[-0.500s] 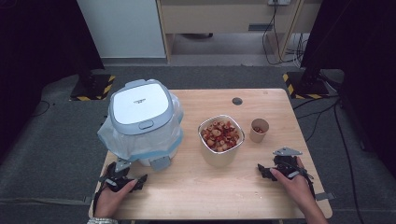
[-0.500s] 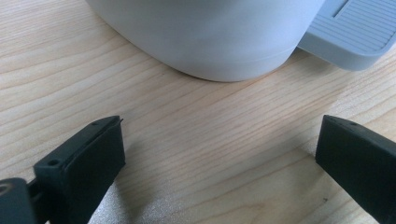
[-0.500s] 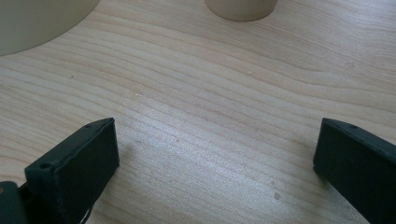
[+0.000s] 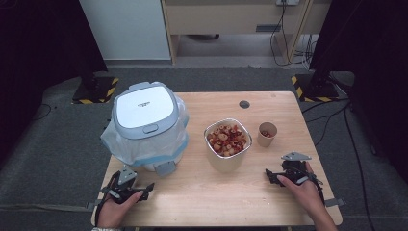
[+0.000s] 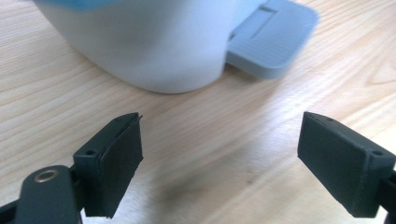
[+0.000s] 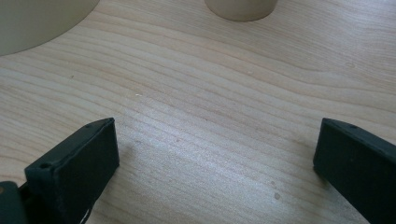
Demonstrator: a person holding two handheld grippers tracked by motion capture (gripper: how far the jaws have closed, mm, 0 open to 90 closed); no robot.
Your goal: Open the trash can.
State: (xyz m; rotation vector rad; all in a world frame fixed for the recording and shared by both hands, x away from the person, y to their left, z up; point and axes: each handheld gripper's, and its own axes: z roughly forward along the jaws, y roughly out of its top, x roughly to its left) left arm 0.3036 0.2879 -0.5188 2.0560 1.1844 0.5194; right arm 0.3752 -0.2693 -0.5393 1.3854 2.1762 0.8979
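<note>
A white pedal bin (image 4: 146, 120) with a grey-rimmed lid and a plastic liner stands on the left of the wooden table (image 4: 202, 192). In the middle is a pale bowl (image 4: 227, 142) of red and white food pieces, with a small paper cup (image 4: 267, 134) to its right. My left gripper (image 4: 134, 186) rests near the front edge, just in front of the bin. In the left gripper view it (image 5: 219, 158) is open and empty, facing the bin's base (image 5: 154, 42) and grey pedal (image 5: 271, 37). My right gripper (image 4: 276, 174) lies front right, open (image 6: 217, 168) over bare wood, with the bowl (image 6: 37, 23) and cup (image 6: 240, 9) ahead.
A small dark round disc (image 4: 244, 104) sits near the table's far edge. Grey carpet surrounds the table, with black stands on yellow-striped feet (image 4: 94, 91) at both far corners and a wooden cabinet (image 4: 231, 19) beyond.
</note>
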